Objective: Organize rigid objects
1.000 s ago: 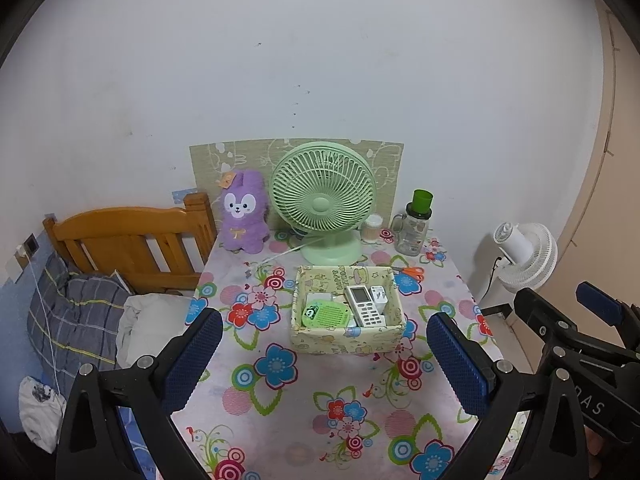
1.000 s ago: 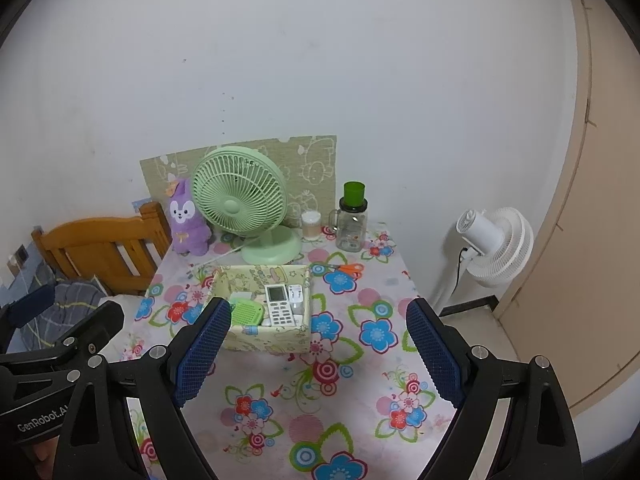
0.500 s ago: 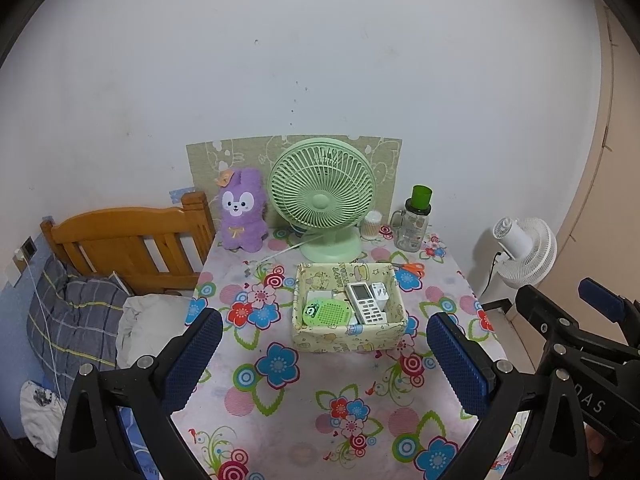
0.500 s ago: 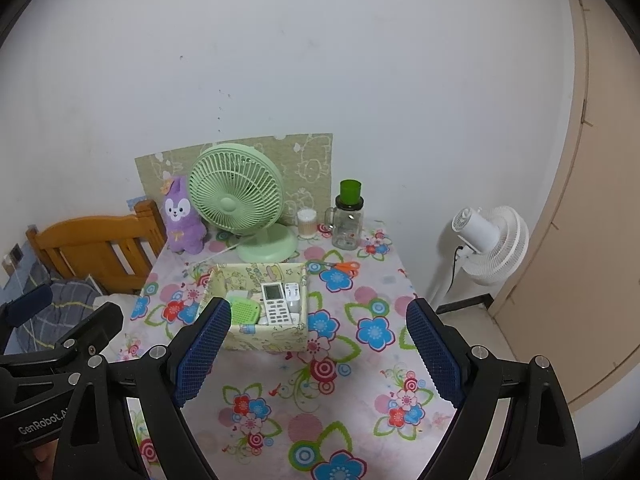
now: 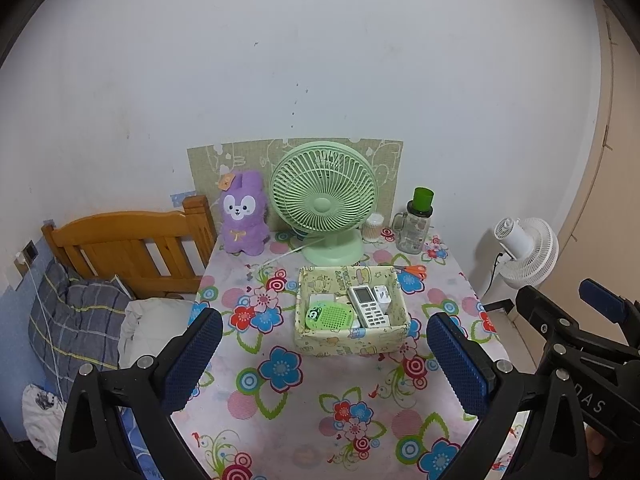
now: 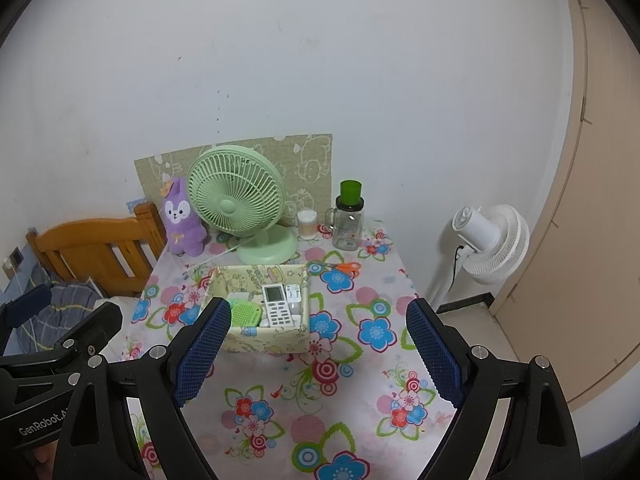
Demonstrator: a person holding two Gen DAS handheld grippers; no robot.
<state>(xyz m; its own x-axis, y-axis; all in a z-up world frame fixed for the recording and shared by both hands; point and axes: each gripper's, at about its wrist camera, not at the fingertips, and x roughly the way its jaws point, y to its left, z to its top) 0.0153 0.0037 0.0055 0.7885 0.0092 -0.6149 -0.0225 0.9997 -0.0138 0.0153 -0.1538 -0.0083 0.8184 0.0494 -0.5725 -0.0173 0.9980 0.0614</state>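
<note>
A pale yellow patterned box [image 5: 352, 340] [image 6: 264, 336] stands mid-table on the flowered cloth. Inside lie a white remote [image 5: 369, 306] [image 6: 277, 306], a green perforated gadget [image 5: 330, 317] [image 6: 246, 313] and a small white plug [image 5: 383, 294] [image 6: 294, 293]. Orange-handled scissors [image 5: 412, 269] [image 6: 343, 267] lie behind the box on the right. My left gripper [image 5: 322, 356] hovers open above the near table, nothing between its blue pads. My right gripper [image 6: 318, 352] is likewise open and empty; it also shows at the right edge of the left wrist view.
Along the back wall stand a purple plush rabbit [image 5: 243, 214], a green desk fan [image 5: 324, 200], a small jar of swabs [image 5: 373, 227] and a glass mug with a green lid [image 5: 416, 222]. A wooden bed frame [image 5: 128, 244] with bedding is left; a white floor fan [image 5: 524, 252] right.
Both views have shifted only very slightly; the table and box sit a touch differently in frame. Both grippers stay open, and nothing on the table has moved.
</note>
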